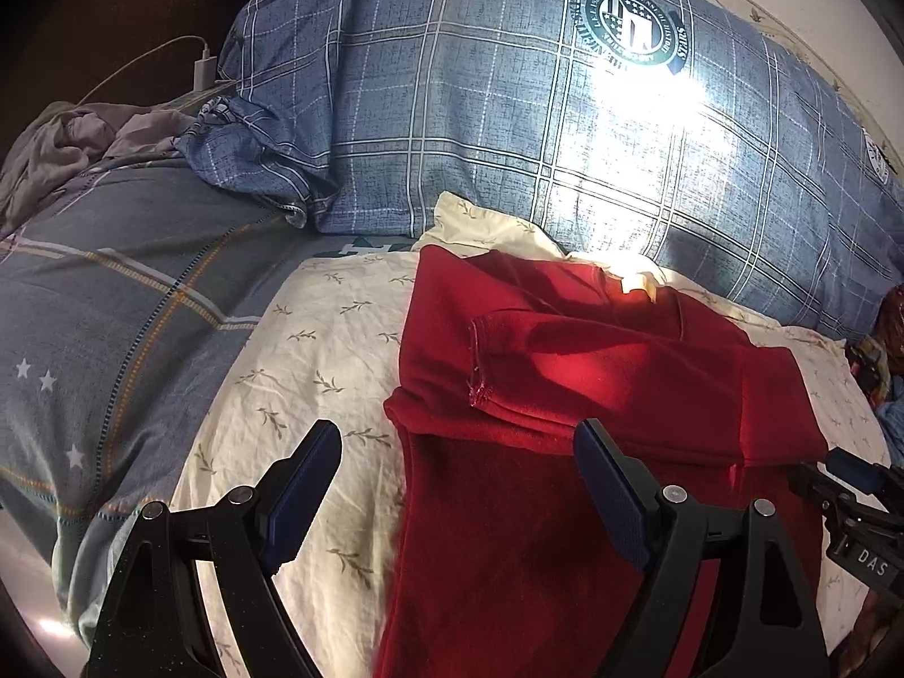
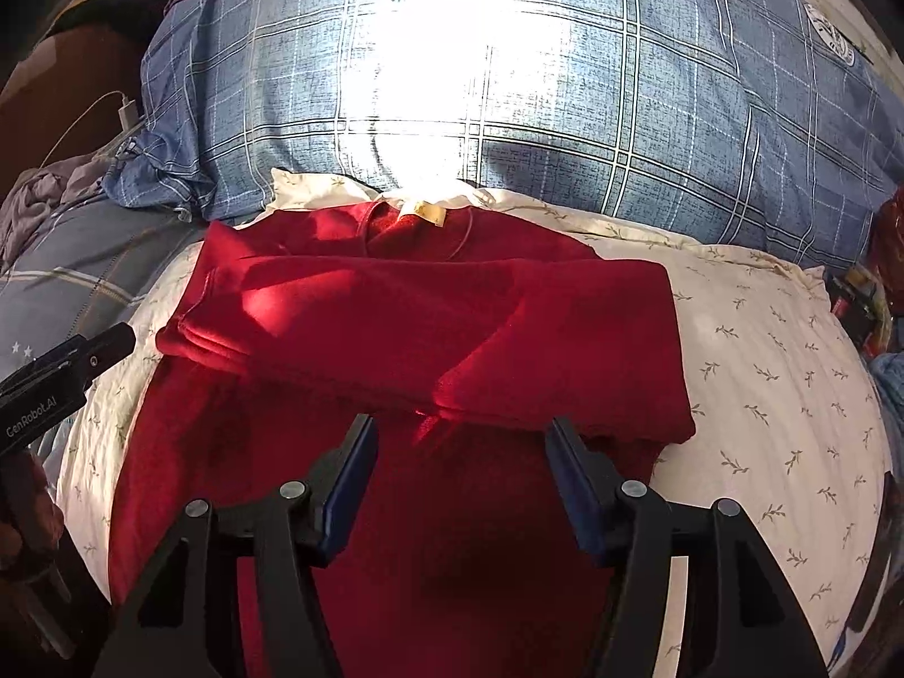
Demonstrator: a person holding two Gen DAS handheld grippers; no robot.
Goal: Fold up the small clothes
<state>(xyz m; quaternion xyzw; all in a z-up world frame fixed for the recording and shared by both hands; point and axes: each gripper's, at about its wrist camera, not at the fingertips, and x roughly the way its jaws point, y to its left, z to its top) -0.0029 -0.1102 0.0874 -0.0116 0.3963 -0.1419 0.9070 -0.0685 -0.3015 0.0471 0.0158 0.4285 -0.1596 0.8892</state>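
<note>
A dark red sweater (image 1: 565,350) lies flat on a cream leaf-print pillow (image 1: 316,350), neck away from me. Both sleeves are folded across the chest, and a yellow label shows at the collar (image 2: 429,212). My left gripper (image 1: 457,443) hovers open over the sweater's left edge, with nothing between its pads. My right gripper (image 2: 462,430) hangs open above the sweater (image 2: 424,311), just below the folded sleeves, gripping nothing. One of its fingers (image 1: 847,462) shows at the right edge of the left wrist view.
A large blue plaid pillow (image 1: 508,113), lit by a bright sun patch, lies behind the sweater. Crumpled grey cloth (image 1: 73,141) and a white charger with cable (image 1: 202,70) sit at the far left. Blue bedding (image 1: 113,294) lies to the left.
</note>
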